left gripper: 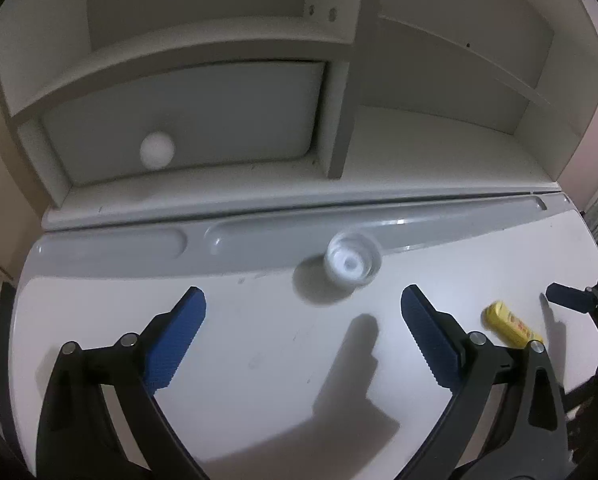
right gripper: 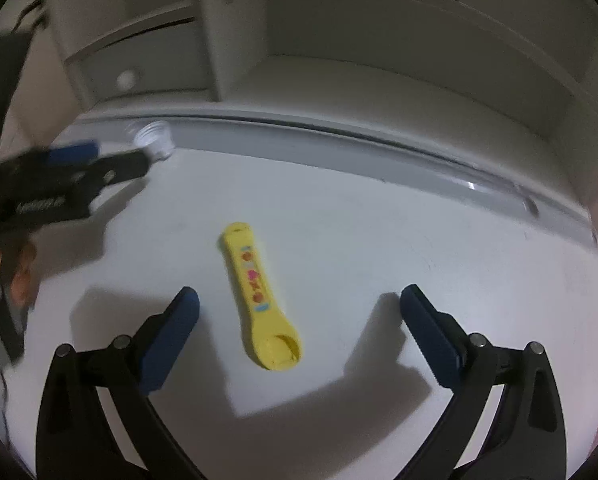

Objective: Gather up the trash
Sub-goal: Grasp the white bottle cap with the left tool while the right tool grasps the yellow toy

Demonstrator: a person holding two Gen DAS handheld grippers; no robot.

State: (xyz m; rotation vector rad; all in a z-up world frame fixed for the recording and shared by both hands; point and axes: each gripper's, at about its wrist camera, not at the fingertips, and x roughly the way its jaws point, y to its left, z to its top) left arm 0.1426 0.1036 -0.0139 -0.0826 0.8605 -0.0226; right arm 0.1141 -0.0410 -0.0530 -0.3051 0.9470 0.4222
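Observation:
A white screw cap [left gripper: 351, 261] lies on the white desk [left gripper: 259, 344] at the edge of the grey pen groove, just ahead of my open, empty left gripper [left gripper: 303, 300]. A yellow plastic tube [right gripper: 259, 292] with colourful print lies flat on the desk between the open fingers of my right gripper [right gripper: 299, 300], which holds nothing. The tube also shows in the left wrist view [left gripper: 511, 324], to the right of the left gripper. The cap also shows in the right wrist view [right gripper: 154, 140], beside the left gripper [right gripper: 99, 160], which appears there at far left.
A white shelf unit [left gripper: 339, 80] with open compartments stands behind the desk. A drawer with a round white knob [left gripper: 157, 150] sits in its lower left compartment. A long grey groove [left gripper: 379, 228] runs along the desk's back edge.

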